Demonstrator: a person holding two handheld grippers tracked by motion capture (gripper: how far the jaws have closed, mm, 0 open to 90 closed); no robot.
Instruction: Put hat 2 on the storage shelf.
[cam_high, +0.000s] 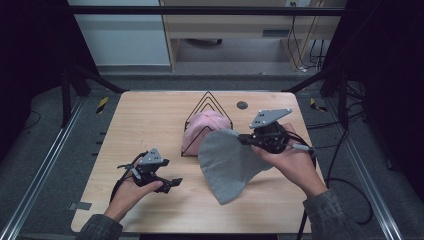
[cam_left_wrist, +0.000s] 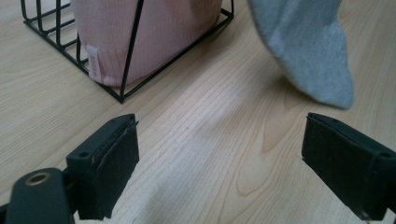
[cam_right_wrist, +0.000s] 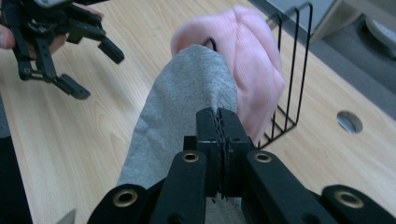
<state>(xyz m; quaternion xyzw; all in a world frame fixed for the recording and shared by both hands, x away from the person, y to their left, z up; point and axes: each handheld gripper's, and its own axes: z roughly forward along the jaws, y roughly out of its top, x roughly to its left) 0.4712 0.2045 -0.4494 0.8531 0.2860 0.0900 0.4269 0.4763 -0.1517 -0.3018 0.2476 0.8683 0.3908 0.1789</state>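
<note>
The right gripper (cam_high: 243, 140) has its 2 jaws pressed together on the edge of a grey cloth (cam_high: 227, 162), a soft, finely knitted piece with a rounded outline that narrows to a blunt point at its far end. In the right gripper view the cloth (cam_right_wrist: 187, 98) rises out of the closed jaws and folds over just ahead of them. In the high view it drapes down and away from that gripper toward the person, its lower end on the wooden table (cam_high: 150, 120).

Just beyond the jaws sits a pink knitted hat (cam_right_wrist: 254, 56), ribbed and soft, inside a black wire rack (cam_high: 207, 107); the grey cloth overlaps its near side.

The left gripper (cam_high: 172, 183) is held well apart from the cloth, low over the table, its 2 jaws spread wide with nothing between them. In the left gripper view the pointed end of the cloth (cam_left_wrist: 313, 51) lies ahead and to the right of the jaws, and the rack (cam_left_wrist: 126, 79) with the hat (cam_left_wrist: 154, 32), a small label on its hem, stands ahead to their left.
</note>
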